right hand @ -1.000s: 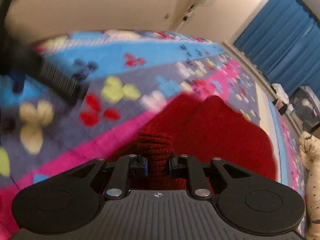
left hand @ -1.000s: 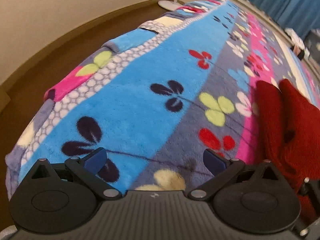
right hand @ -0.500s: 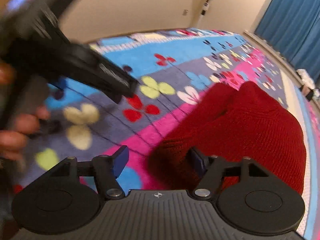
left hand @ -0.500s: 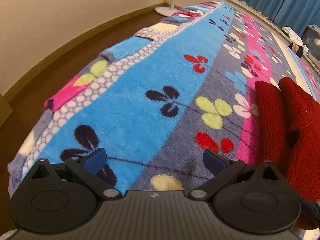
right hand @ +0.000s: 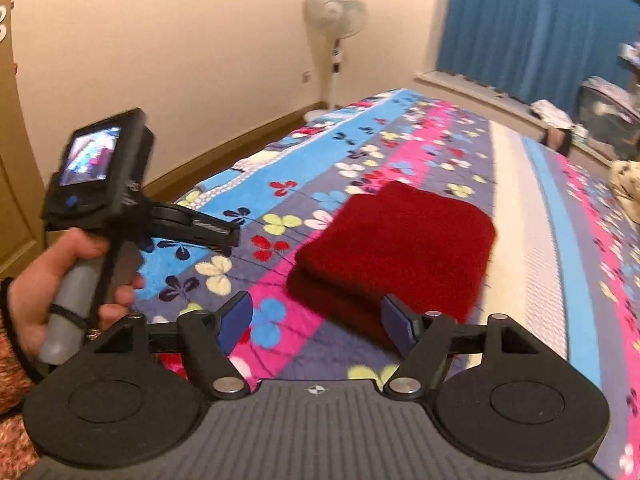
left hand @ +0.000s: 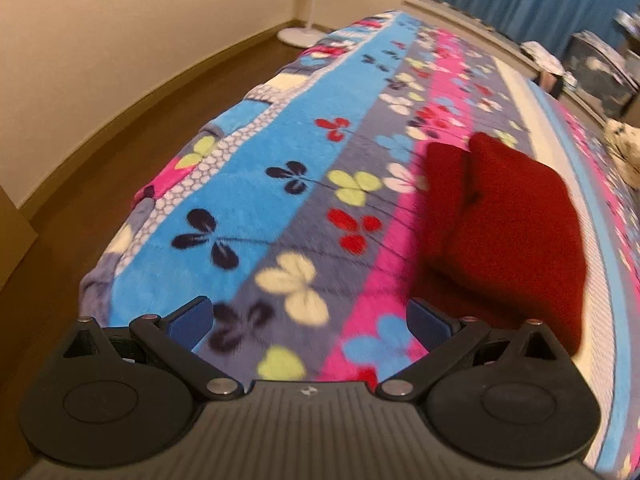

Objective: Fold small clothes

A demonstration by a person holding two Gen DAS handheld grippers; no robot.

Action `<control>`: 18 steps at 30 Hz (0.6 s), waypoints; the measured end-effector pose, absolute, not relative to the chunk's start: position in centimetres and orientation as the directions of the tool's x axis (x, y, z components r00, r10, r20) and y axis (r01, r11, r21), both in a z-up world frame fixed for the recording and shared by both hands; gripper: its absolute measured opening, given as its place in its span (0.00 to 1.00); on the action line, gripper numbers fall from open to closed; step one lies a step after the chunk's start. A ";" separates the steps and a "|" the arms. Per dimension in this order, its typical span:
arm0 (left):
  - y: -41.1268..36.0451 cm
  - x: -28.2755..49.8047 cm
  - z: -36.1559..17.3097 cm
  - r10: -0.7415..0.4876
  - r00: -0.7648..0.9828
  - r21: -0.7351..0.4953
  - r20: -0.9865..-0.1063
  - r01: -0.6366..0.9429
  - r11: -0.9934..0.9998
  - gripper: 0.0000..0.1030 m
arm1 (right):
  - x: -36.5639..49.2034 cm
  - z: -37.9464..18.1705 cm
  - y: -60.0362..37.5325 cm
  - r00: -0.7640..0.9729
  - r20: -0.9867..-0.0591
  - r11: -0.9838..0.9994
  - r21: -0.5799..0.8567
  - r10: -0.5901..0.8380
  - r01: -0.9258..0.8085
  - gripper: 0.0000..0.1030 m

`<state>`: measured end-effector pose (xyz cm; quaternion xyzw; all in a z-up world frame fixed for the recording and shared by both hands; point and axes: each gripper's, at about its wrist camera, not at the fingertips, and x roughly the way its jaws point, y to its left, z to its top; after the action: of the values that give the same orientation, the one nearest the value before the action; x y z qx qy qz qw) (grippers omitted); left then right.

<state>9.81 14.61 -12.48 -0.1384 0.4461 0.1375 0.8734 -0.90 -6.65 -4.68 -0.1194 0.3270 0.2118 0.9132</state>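
Right gripper (right hand: 316, 322), black with blue pads, has jaws set wide apart with nothing between them; they have just been opening. Left gripper (left hand: 309, 320) of the same build also stands wide open and empty above the blanket.

Near field: the fleece blanket with blue, grey and pink stripes and a flower print (left hand: 256, 184) covers the bed. The folded dark red knitted garment (right hand: 400, 240) lies on it, on the pink and grey stripes, just beyond the right gripper's pads and clear of them. In the left wrist view the same garment (left hand: 516, 216) sits to the right of the left gripper, apart from it; two stacked layers show, and its near corner is cut off behind the gripper body.

View differences: only the right wrist view shows the left gripper from outside (right hand: 192, 230), with its lit rear screen and the person's left hand (right hand: 52, 280) around the grey handle. Its fingertips are seen edge-on and blurred there. A patterned sleeve at the frame edge is cut off.

Far field: a white pedestal fan (right hand: 334, 40) stands at the wall; the left wrist view shows only its base and pole. Blue curtains (right hand: 532, 24) hang beyond the bed. Items at the far right are blurred and hard to make out, including a pale spotted cloth (right hand: 626, 184), partly cut off.
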 end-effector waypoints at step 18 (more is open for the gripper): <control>8.0 18.9 -10.9 -0.068 0.567 -0.072 -0.821 0.014 0.997 1.00 | -1.4 -8.8 -13.9 0.708 -0.686 0.961 -0.047 0.168 -0.273 0.76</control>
<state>18.92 8.00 -10.89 -0.0287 0.4648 -0.0231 0.8847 -1.39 -13.85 -8.75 -0.0725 0.3630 0.1197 0.9212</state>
